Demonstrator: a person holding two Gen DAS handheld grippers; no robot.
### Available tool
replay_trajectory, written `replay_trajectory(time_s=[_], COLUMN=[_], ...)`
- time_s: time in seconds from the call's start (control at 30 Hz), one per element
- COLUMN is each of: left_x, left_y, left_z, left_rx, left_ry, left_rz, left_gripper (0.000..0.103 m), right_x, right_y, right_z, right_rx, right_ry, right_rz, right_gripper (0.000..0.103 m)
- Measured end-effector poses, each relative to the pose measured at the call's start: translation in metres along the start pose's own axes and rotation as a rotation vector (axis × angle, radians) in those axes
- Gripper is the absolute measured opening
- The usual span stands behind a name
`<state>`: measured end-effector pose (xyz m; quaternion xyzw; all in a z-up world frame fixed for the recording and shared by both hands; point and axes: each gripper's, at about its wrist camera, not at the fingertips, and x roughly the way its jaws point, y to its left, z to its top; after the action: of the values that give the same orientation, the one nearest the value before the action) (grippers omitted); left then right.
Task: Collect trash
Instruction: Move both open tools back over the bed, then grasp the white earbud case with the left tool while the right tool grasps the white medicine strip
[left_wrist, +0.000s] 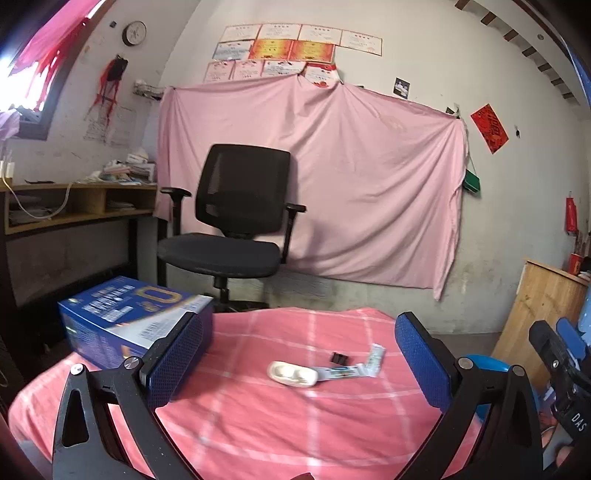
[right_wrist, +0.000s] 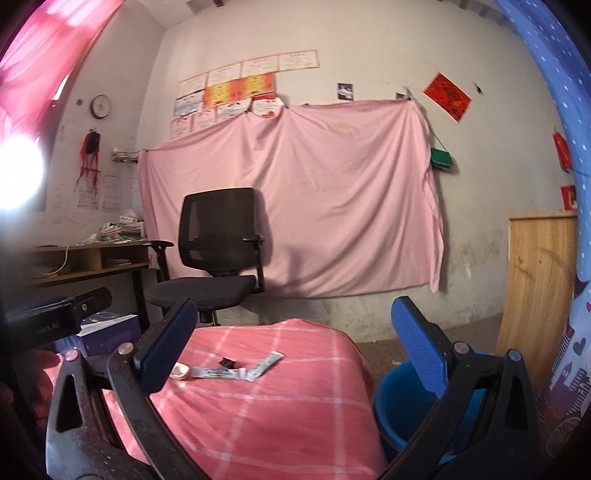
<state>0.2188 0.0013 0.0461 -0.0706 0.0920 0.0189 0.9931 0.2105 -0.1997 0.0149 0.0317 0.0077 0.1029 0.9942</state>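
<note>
1. Both claws hang spread and empty: the left claw (left_wrist: 299, 354) and the right claw (right_wrist: 295, 343) face the table (left_wrist: 258, 424).
2. The trash lies just ahead of them: a flat foil sachet (left_wrist: 349, 371), a smooth white case (left_wrist: 292, 373) and a small black clip (left_wrist: 340, 357), possibly plastic.
3. The soft checked cloth could bunch up with the thin sachet.
4. The blue bucket (right_wrist: 399, 406) sits low, right of the right claw; a drop could miss.
</note>
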Motion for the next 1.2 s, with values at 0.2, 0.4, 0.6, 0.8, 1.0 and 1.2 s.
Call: replay_trajectory(time_s=[0.2,0.4,0.6,0.8,1.0,1.2], left_x=[-0.004,0.013,0.050,0.087,0.114,0.151], left_y=[0.019,0.032,0.038,0.036,0.030,0.024], left_z=[-0.007,-0.020,-0.033,-0.047,-0.050,-0.057], left_rx=[0.034,0.060,0.059,0.042,0.042,0.049], left_ry=[-0.021,0.014,0.133,0.277,0.362,0.469], left_rz=[0.050,0.059,0.019,-0.004,-0.057,-0.088], left_gripper=[0.102,0.102,0.102,0.102,0.094,0.087], right_x=[0.007,0.027,0.055,0.084,0.110,0.140], right_y=[0.022,0.038,0.049,0.046,0.037,0.027], right_z=[0.000,-0.007,-0.022,-0.034,-0.043,-0.053], right_rx=[-0.040,-0.057,-0.085,-0.083,-0.058,-0.033], right_ry=[0.002,0.057,0.167,0.302,0.408,0.535], right_rz=[0.048,0.084,0.080,0.041,0.021,0.007], right_gripper=[0.103,0.103,0.103,0.103,0.102,0.084])
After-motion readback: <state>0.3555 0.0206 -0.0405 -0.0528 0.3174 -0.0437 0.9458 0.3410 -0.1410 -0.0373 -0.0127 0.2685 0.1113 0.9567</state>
